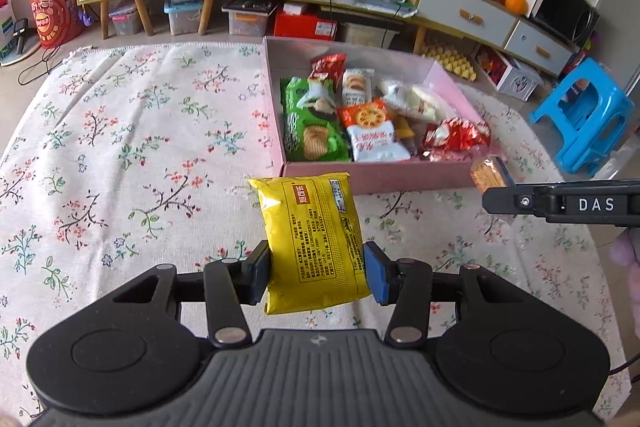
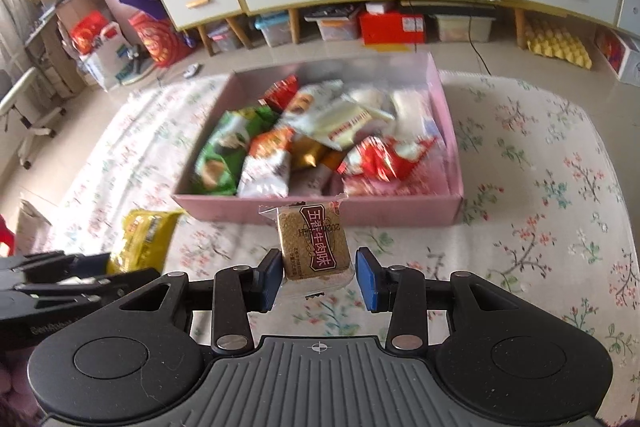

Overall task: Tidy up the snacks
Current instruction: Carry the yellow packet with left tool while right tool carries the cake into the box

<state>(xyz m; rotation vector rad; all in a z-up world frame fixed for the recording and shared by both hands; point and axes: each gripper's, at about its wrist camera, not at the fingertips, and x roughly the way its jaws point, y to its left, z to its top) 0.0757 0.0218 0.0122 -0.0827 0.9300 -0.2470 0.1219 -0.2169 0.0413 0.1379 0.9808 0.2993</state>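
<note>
Two snack packets held above a floral-clothed bench, short of the pink box.

The right wrist view is motion-blurred, so the wrappers heaped in the pink box (image 2: 320, 215) are hard to make out there; the left wrist view shows them sharper but cuts off most of the right tongs (image 1: 496, 201) at the frame's edge, leaving only a sliver of their load visible. The left tongs (image 1: 316, 273) are clenched on a yellow packet (image 1: 312, 239), pads pressing both sides, its top rising toward the box's near wall. The right tongs (image 2: 318, 277) grasp a brown biscuit packet (image 2: 314, 245) by its clear wrapper, just before the box's front wall.
</note>
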